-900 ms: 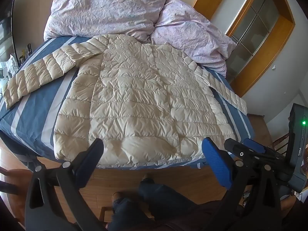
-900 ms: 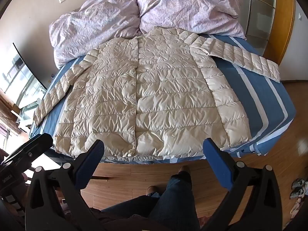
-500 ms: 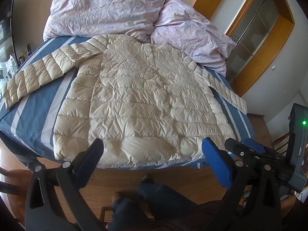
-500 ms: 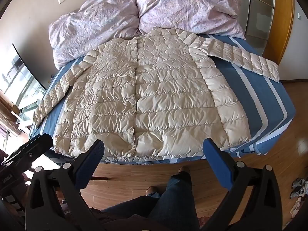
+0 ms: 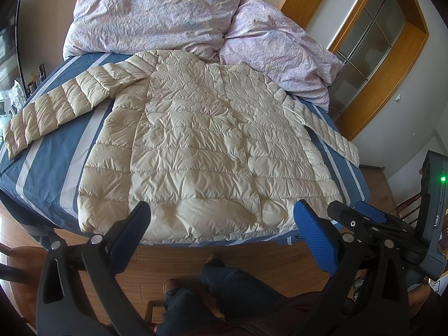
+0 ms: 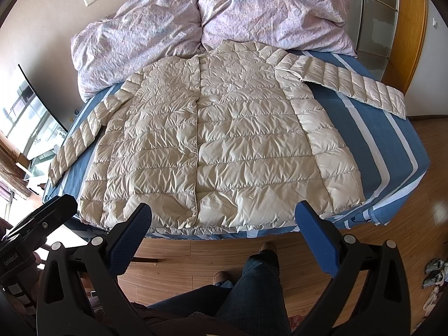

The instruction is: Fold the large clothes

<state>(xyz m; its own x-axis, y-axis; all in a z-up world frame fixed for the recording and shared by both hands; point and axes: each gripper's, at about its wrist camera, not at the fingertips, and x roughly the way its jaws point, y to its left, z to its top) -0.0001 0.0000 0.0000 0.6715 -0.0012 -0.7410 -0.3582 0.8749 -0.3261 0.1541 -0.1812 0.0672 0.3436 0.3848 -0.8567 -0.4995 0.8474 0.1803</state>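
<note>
The left claw (image 5: 221, 232) hides part of the jacket (image 5: 201, 151) hem. Small items beside the bed (image 5: 50, 151), at the picture's left edge, are too small to identify.

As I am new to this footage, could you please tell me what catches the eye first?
A cream quilted puffer jacket lies spread flat, sleeves out, across the blue-and-white striped bed. Two crumpled lilac floral pillows sit beyond its collar. Both open blue-padded grippers, left gripper and right gripper, hover at its hem.

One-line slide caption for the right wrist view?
Cream quilted puffer jacket spread flat, sleeves out, on blue striped bed; open right gripper hovers before its hem.
</note>
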